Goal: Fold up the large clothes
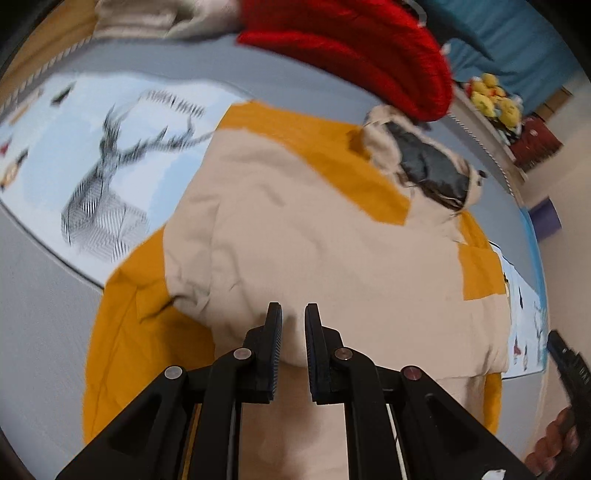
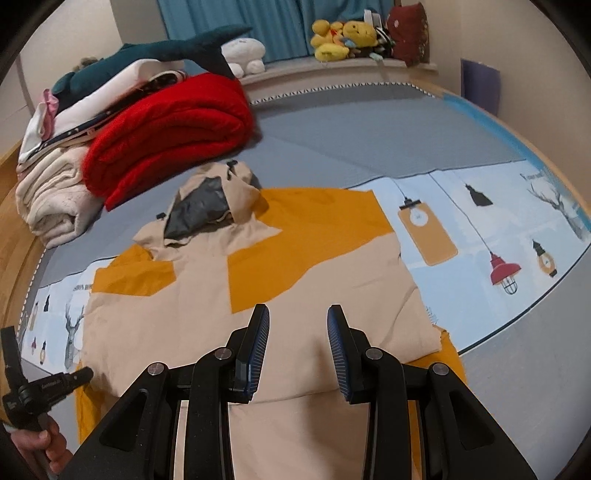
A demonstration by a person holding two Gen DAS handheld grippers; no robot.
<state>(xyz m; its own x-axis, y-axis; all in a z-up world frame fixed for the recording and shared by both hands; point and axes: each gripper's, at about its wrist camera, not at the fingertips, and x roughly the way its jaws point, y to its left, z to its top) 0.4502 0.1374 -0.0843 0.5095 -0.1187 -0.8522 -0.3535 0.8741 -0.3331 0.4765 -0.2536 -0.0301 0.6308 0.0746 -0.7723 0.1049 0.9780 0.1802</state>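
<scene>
Beige-and-orange hooded jacket lies spread flat on the bed, on top of a pale blue printed sheet with lamps and deer. Hood is toward the far side, grey lining showing. Sleeves look folded in over the body; orange panels show at the edges.

Left tool hovers over the near beige part of the jacket, fingers nearly pressed together with a narrow gap, no cloth between them. Right tool is also above the near hem, fingers partly spread, nothing between them.

Left wrist view is motion-blurred. A hand gripping the left tool's handle shows at the lower left of the right wrist view.

Behind the jacket: folded red blanket, cream blanket beside it, a stack of folded clothes with a shark plush on top. Yellow plush toys sit on the sill by blue curtains.
</scene>
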